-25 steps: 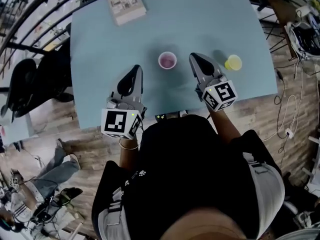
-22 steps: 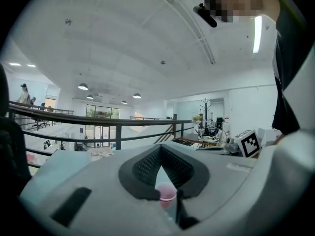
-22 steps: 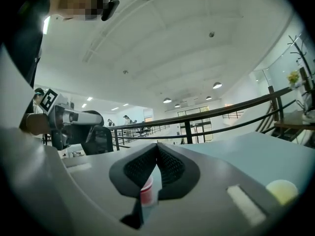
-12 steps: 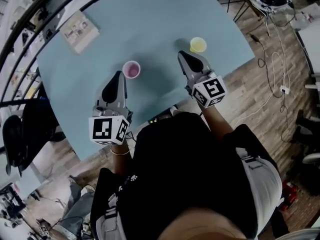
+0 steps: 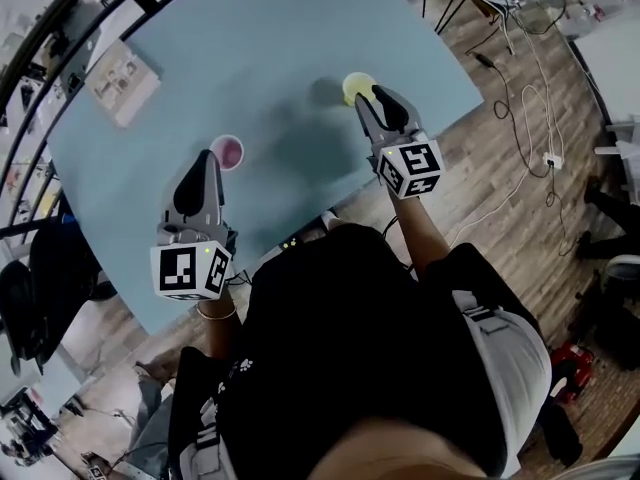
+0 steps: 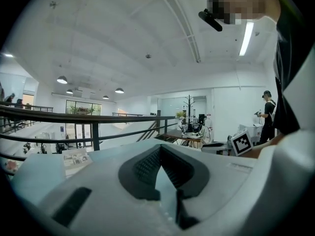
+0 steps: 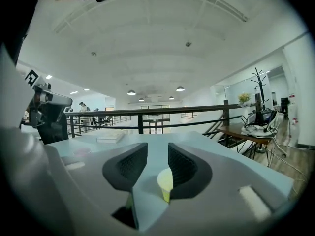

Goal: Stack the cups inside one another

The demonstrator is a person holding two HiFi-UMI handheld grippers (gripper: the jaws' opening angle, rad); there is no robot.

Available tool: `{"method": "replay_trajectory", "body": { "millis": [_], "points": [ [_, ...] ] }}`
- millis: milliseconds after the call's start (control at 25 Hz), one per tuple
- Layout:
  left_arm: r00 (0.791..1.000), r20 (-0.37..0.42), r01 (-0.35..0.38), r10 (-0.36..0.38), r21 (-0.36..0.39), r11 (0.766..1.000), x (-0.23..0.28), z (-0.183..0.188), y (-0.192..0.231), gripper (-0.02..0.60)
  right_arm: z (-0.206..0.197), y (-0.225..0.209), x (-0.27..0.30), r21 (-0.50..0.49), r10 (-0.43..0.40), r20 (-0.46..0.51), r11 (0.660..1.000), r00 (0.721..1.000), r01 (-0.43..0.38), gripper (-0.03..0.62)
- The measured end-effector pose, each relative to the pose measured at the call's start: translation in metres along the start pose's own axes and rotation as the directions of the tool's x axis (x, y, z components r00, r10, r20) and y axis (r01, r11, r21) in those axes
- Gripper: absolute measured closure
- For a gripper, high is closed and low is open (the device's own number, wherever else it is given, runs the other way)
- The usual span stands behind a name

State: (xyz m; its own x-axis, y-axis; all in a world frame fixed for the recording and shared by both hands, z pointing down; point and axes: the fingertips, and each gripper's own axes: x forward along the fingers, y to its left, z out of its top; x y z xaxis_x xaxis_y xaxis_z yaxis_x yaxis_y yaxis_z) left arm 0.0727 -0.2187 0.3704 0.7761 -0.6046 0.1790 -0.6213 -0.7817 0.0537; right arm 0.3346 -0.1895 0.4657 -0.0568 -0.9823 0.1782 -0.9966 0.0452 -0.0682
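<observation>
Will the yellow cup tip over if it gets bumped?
Probably. The yellow cup looks small and thin, so it is likely light and easy to knock over or slide on the smooth table. It may squash if squeezed hard. The right hand-held gripper, jaws opening, hasn't pinched it.
</observation>
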Motion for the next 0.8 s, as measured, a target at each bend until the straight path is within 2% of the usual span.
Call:
{"method": "replay_trajectory", "body": {
  "millis": [600,800],
  "points": [
    [0.995,-0.049,-0.092,0.092,0.005,0.996,0.003,-0.007,0.008,0.597,-0.055,-0.031,0.038,-0.019,-0.016,-0.177,1.0,0.984,0.013,0.259],
    [0.991,-0.056,-0.12,0.12,0.006,0.993,0.003,-0.008,0.01,0.597,-0.073,-0.037,0.046,-0.02,-0.007,-0.23,1.0,0.973,0.003,0.236]
  ]
}}
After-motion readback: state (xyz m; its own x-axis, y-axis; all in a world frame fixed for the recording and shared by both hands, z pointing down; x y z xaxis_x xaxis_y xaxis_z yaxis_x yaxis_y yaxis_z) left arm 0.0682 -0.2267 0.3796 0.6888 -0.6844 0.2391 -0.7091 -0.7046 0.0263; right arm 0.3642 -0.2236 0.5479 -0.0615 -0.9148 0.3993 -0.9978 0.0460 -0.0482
